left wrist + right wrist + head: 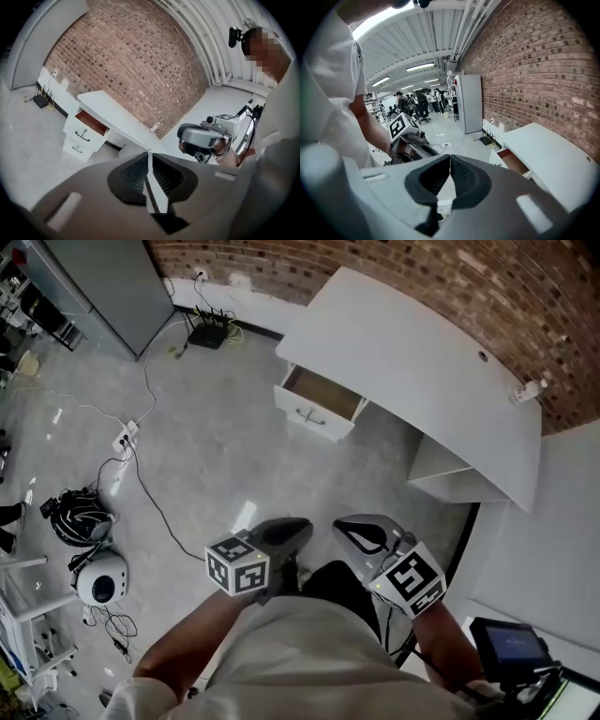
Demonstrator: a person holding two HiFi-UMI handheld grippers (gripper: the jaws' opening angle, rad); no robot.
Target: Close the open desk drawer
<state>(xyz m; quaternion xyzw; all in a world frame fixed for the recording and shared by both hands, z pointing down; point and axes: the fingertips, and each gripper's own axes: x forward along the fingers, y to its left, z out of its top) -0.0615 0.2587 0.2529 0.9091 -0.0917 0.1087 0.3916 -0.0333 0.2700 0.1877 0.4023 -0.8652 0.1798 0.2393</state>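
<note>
Stands on a grey concrete floor (216, 427) facing a brick wall (422, 277). Against that wall, a long white desk (412, 362), bare on top. Left of it by the wall, a tall grey cabinet (103, 282).

At the desk's left end, the top drawer (319, 401) pulled out, its brown inside showing and a dark handle on its white front. Below it in the left gripper view, a second drawer (77, 149) flush with the desk.

Holds both tools low and close to the body, well apart from the desk and touching nothing. Left gripper (286, 532) clenched, jaw tips meeting with nothing between them, as seen along its own jaws. Right gripper (361, 532) likewise clenched and empty, tips pressed together. Side by side, each with its marker cube on the near side: left cube (237, 565), right cube (410, 579).

On the floor to the left, a black helmet (80, 517) and just beside it a round white device (101, 579). Farther off, a black router (206, 334) by the wall and a white power strip (125, 437), cables trailing between them.
</note>
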